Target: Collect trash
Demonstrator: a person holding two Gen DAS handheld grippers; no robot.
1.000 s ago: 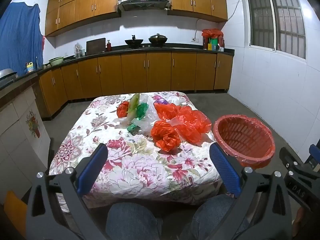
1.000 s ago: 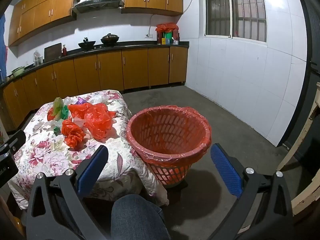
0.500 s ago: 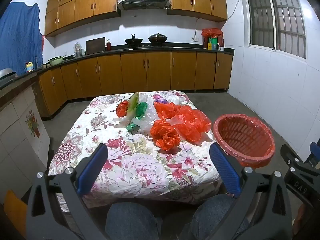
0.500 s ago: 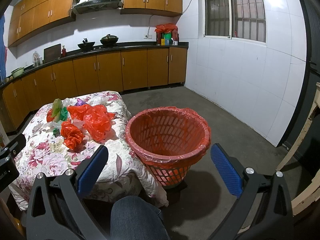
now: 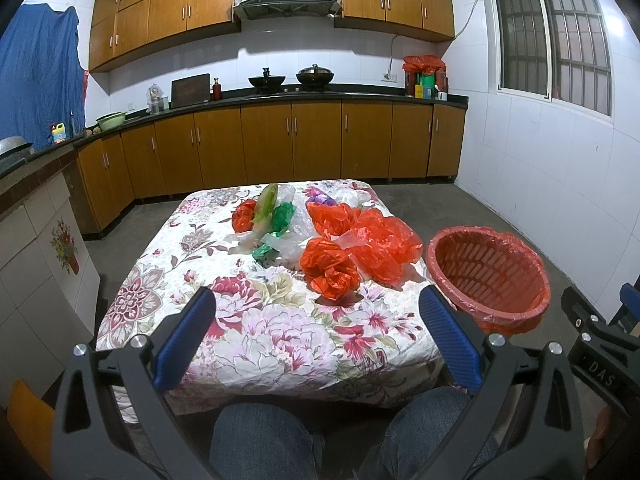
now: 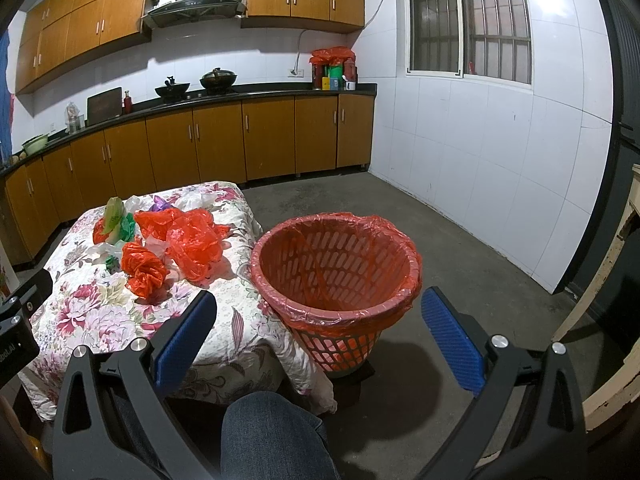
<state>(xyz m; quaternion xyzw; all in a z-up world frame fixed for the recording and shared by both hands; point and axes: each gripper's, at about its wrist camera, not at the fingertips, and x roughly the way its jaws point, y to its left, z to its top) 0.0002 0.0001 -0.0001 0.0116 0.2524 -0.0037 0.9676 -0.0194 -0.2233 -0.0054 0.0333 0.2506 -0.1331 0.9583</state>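
Crumpled plastic bags lie on the floral-clothed table [image 5: 256, 344]: a near red ball [image 5: 330, 269], a big red bag [image 5: 380, 240], a small red one [image 5: 243, 216], green ones [image 5: 280, 220], clear ones [image 5: 288, 246]. A red basket lined with a red bag [image 5: 490, 276] stands on the floor right of the table; the right wrist view shows it too [image 6: 336, 268]. My left gripper [image 5: 318, 336] is open and empty over the table's near edge. My right gripper [image 6: 318, 332] is open and empty in front of the basket.
Wooden kitchen cabinets [image 5: 280, 144] and a dark counter with pots run along the back wall. A tiled wall with a barred window [image 6: 472, 24] is on the right. The person's knees [image 5: 264, 440] are under the table's near edge. A wooden frame [image 6: 616, 280] stands far right.
Both grippers have shifted only slightly; the view has crept a little toward the table and basket. Nothing was taken hold of.
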